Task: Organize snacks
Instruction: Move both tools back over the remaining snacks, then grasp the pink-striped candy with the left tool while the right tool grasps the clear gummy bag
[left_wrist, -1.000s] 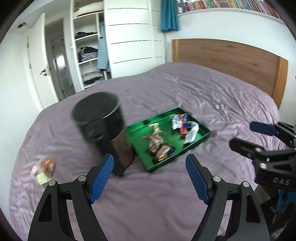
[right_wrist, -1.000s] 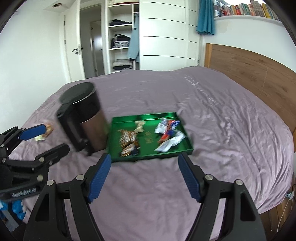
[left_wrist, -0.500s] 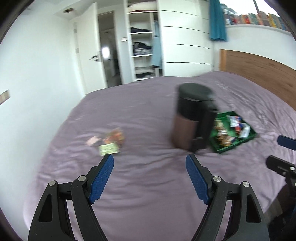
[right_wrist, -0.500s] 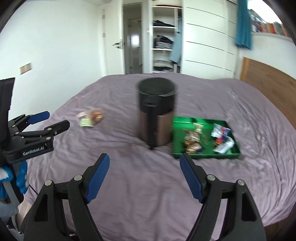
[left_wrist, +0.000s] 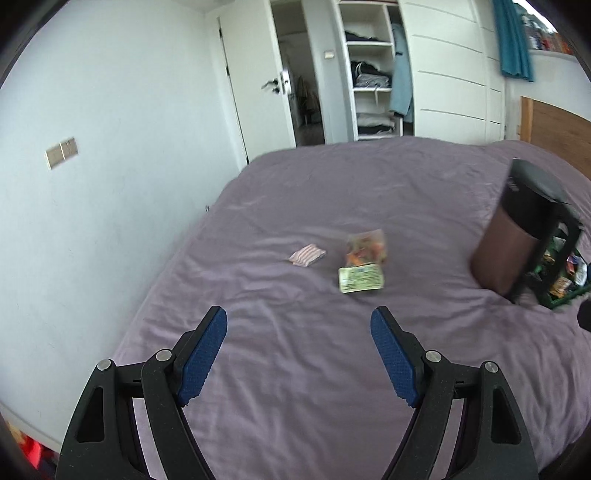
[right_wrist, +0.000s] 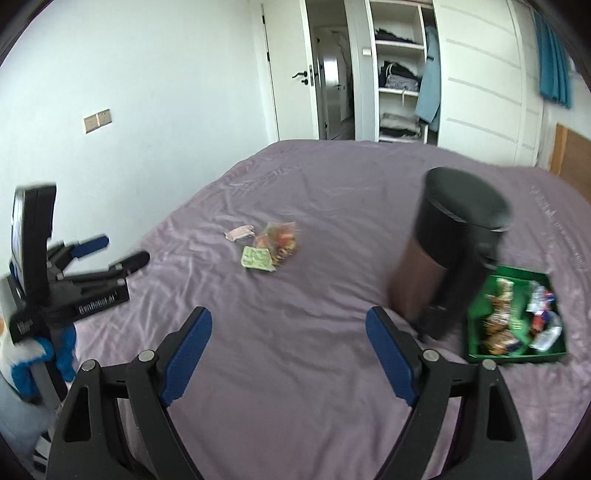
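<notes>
Three snack packets on bed, well ahead of both jaws, spread, empty.

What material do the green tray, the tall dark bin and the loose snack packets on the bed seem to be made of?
Green tray: probably plastic or painted metal; rigid straight walls, uniform glossy green. Tall dark bin: matte black lid that looks like plastic, above a brownish body with a soft sheen, perhaps brushed metal; blur leaves this open. Loose snack packets: thin plastic film, crinkled; one looks transparent with orange contents showing.
</notes>
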